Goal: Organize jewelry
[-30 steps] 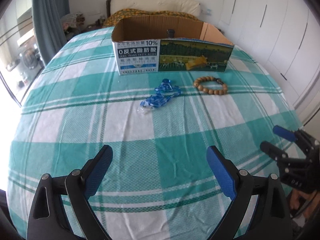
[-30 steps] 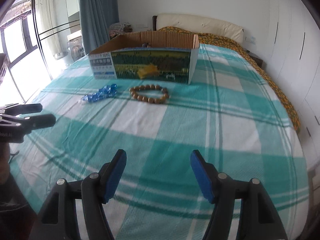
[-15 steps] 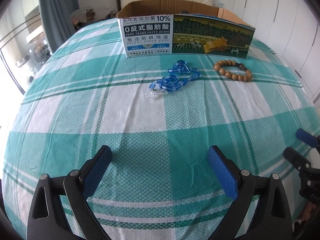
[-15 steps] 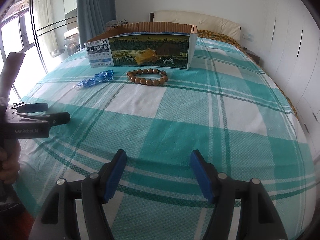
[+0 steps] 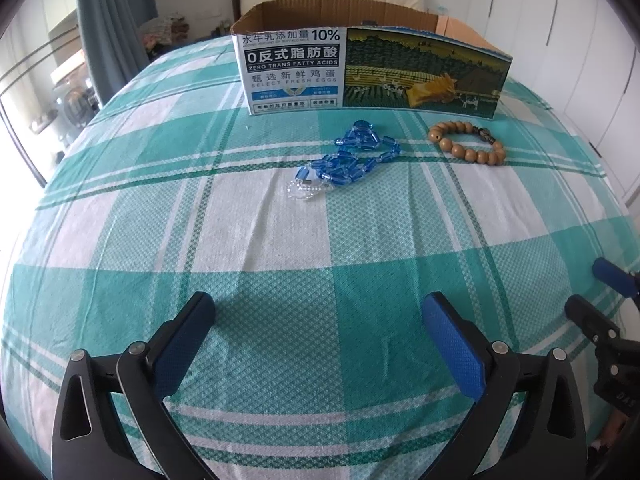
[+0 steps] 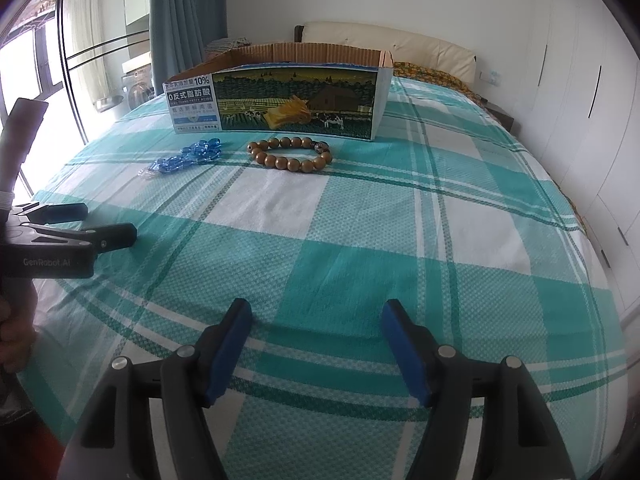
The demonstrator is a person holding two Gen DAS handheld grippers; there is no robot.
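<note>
Just in front of the open printed cardboard box (image 5: 372, 72) on the bed lie a blue glass-bead necklace (image 5: 348, 156) and a brown wooden-bead bracelet (image 5: 466, 142) (slightly apart). The left gripper (image 5: 318, 328) and right gripper (image 6: 316, 334), well short of the box, hold their fingers released and empty.

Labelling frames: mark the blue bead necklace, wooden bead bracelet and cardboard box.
blue bead necklace (image 5: 348, 158), left wrist view, bead cluster.
wooden bead bracelet (image 6: 289, 164), right wrist view, near beads.
cardboard box (image 5: 294, 68), left wrist view, printed front wall.
</note>
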